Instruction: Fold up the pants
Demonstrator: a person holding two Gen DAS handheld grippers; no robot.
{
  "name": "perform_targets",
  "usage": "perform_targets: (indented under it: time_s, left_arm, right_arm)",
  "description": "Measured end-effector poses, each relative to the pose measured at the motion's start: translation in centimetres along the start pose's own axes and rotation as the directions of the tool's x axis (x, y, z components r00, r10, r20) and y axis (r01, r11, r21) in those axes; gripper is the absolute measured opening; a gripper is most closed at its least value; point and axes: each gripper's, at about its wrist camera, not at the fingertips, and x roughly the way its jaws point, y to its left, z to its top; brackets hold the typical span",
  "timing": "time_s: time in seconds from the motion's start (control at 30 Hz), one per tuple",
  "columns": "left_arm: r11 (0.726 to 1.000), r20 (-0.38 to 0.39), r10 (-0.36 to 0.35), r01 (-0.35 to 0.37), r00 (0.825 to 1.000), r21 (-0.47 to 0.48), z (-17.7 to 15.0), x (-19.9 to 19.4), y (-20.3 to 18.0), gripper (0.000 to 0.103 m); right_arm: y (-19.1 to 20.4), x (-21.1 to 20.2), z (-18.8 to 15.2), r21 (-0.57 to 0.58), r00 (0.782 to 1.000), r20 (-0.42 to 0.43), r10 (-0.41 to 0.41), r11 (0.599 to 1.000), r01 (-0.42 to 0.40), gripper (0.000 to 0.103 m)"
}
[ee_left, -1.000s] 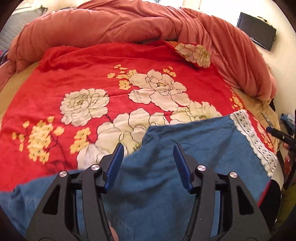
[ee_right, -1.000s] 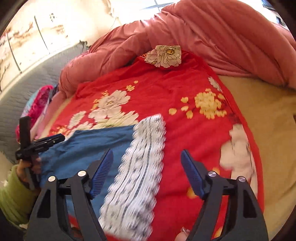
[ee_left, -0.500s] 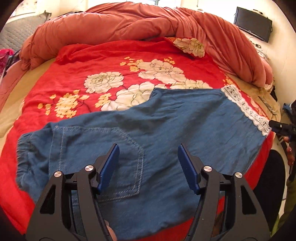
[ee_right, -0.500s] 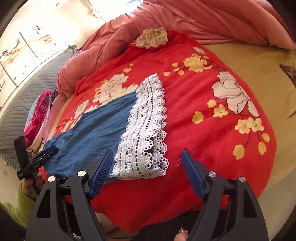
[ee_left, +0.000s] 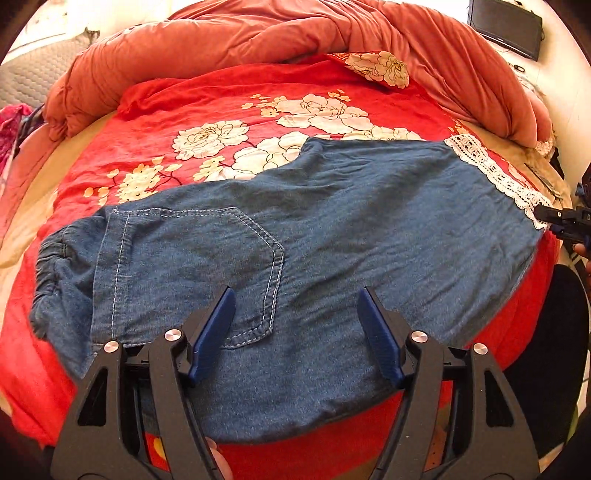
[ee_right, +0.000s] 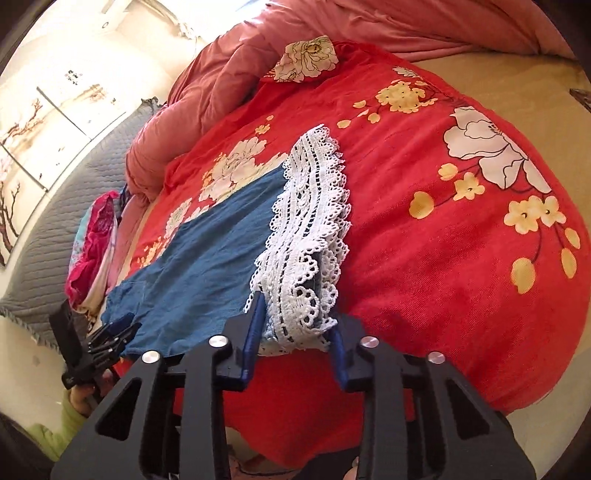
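Right tongs (ee_right: 295, 332): closing on the lace hem (ee_right: 310, 229) of the pants (ee_left: 314, 258), at the near corner of the leg end. The lace bunches between the two blue pads, which press on it from both sides; judged a grip taken so that this end can be lifted and carried over.

Left tongs (ee_left: 295, 332): jaws opening, nothing between them. They hover low over the seat of the pants, just beside the back pocket (ee_left: 207, 266), fingers pointing down at the cloth. Judged to be lining up for a bite on the near edge at the waist end, to match the right tongs' hold.

Pants: blue denim, laid flat and lengthwise along the near edge of the bed. Gathered waistband (ee_left: 48, 273) at one end, white lace hem at the other; the legs appear to lie one upon the other, so one lengthwise fold seems already made. The near edge droops slightly over the side of the bed.

Red floral cover (ee_left: 207, 110): spread under the pants, serving as the folding ground; white and yellow blossoms show beyond the pants' far edge.

Salmon quilt (ee_left: 295, 37): heaped well beyond the pants, at the far side of the bed, pushed back to leave room.

Dark screen (ee_left: 506, 26): on the wall beyond the quilt, past the hem end.

Pink bundle of cloth (ee_right: 96, 236): off the waist end of the pants, at the bed's edge.

Person: a green sleeve (ee_right: 70, 421) shows below the left tongs.
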Motion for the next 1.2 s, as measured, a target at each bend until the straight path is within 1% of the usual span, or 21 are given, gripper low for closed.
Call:
perform_targets:
  time_s: [0.03, 0.07, 0.27, 0.33, 0.37, 0.43, 0.5, 0.53, 0.63, 0.7, 0.73, 0.77, 0.8, 0.9, 0.97, 1.0, 1.03, 1.07, 1.1, 1.17, 1.2]
  left_arm:
    - [1.000, -0.002, 0.002, -0.002, 1.000, 0.000, -0.1, -0.1, 0.0, 0.062]
    - [1.000, -0.002, 0.002, -0.002, 1.000, 0.001, -0.2, -0.2, 0.0, 0.062]
    - [1.000, -0.021, 0.006, -0.005, 1.000, 0.022, -1.0, -1.1, 0.0, 0.062]
    - [1.000, -0.025, 0.006, -0.006, 1.000, 0.026, -1.7, -1.3, 0.1, 0.062]
    - [1.000, -0.027, 0.008, -0.007, 1.000, 0.030, -2.0, -1.4, 0.1, 0.062]
    - [0.999, -0.029, 0.011, -0.010, 1.000, 0.034, -2.5, -1.4, 0.1, 0.062]
    - [0.999, -0.030, 0.013, -0.012, 0.999, 0.037, -2.7, -1.4, 0.0, 0.062]
    - [0.999, -0.032, 0.014, -0.012, 0.999, 0.039, -2.7, -1.4, 0.0, 0.062]
    - [0.999, -0.035, 0.011, -0.010, 0.999, 0.041, -2.7, -1.4, 0.0, 0.062]
    - [0.999, -0.034, 0.008, -0.007, 0.999, 0.037, -2.7, -1.4, 0.0, 0.062]
    - [0.999, -0.033, 0.007, -0.006, 0.999, 0.034, -2.8, -1.5, 0.0, 0.062]
    - [1.000, -0.032, 0.007, -0.006, 0.999, 0.030, -2.8, -1.6, 0.0, 0.062]
    - [1.000, -0.033, 0.005, -0.004, 0.999, 0.027, -2.7, -1.7, 0.0, 0.062]
    - [1.000, -0.036, -0.008, 0.009, 0.999, 0.014, -2.7, -2.1, 0.0, 0.062]
    - [1.000, -0.026, -0.031, 0.031, 0.999, 0.003, -2.5, -3.1, 0.0, 0.062]
    - [0.999, -0.013, -0.046, 0.046, 0.999, -0.002, -2.3, -3.7, 0.0, 0.062]
    - [0.998, 0.007, -0.058, 0.058, 0.998, -0.006, -2.0, -4.4, 0.0, 0.062]
    - [0.998, 0.023, -0.058, 0.058, 0.998, -0.005, -1.7, -4.9, -0.1, 0.063]
    - [0.998, 0.038, -0.055, 0.056, 0.998, -0.003, -1.4, -5.4, -0.2, 0.063]
    - [0.998, 0.062, -0.058, 0.058, 0.996, 0.000, -0.5, -6.1, -0.4, 0.065]
    - [0.998, 0.070, -0.060, 0.060, 0.996, 0.002, -0.2, -6.2, -0.5, 0.065]
  right_arm:
    - [0.2, -0.3, -0.1, -0.008, 1.000, 0.011, 0.012, 1.000, -0.012, 0.020]
    - [0.4, -0.5, -0.1, -0.017, 1.000, 0.020, 0.014, 1.000, -0.013, 0.015]
    - [1.9, -3.0, 0.3, -0.109, 0.997, 0.081, -0.001, 0.994, 0.010, 0.013]
    - [1.6, -3.1, 0.3, -0.114, 0.998, 0.066, -0.024, 0.993, 0.031, 0.013]
    - [1.4, -2.8, 0.0, -0.119, 0.998, 0.045, -0.044, 0.992, 0.050, 0.013]
    - [0.8, -1.4, -0.7, -0.123, 0.994, -0.007, -0.106, 0.987, 0.105, 0.013]
    - [0.2, -0.7, -1.2, -0.111, 0.991, -0.024, -0.128, 0.986, 0.125, 0.015]
    - [0.0, -0.6, -1.4, -0.101, 0.992, -0.023, -0.126, 0.987, 0.123, 0.016]
    - [-0.1, -0.7, -1.6, -0.092, 0.989, -0.019, -0.146, 0.985, 0.143, 0.020]
    - [0.3, -0.9, -1.8, -0.117, 0.984, -0.016, -0.179, 0.977, 0.176, 0.027]
    - [0.4, -1.0, -1.8, -0.120, 0.982, -0.013, -0.188, 0.975, 0.185, 0.029]
    - [0.5, -1.3, -2.0, -0.117, 0.981, -0.006, -0.196, 0.974, 0.194, 0.033]
    - [0.7, -1.9, -2.1, -0.121, 0.977, 0.009, -0.214, 0.970, 0.213, 0.038]
    - [1.5, -3.7, -2.4, -0.151, 0.958, 0.079, -0.277, 0.946, 0.286, 0.043]
    - [2.3, -4.9, -2.5, -0.167, 0.953, 0.124, -0.278, 0.940, 0.296, 0.045]
    - [2.9, -5.5, -2.6, -0.182, 0.948, 0.148, -0.281, 0.935, 0.305, 0.052]
    - [3.6, -5.9, -2.6, -0.200, 0.943, 0.172, -0.285, 0.927, 0.317, 0.055]
    - [4.2, -6.2, -2.6, -0.217, 0.939, 0.189, -0.288, 0.920, 0.326, 0.058]
    - [4.6, -6.3, -2.6, -0.229, 0.937, 0.199, -0.287, 0.916, 0.330, 0.058]
    - [6.1, -6.1, -2.6, -0.265, 0.939, 0.211, -0.271, 0.909, 0.321, 0.058]
    - [6.8, -5.9, -2.6, -0.282, 0.943, 0.213, -0.257, 0.908, 0.311, 0.062]
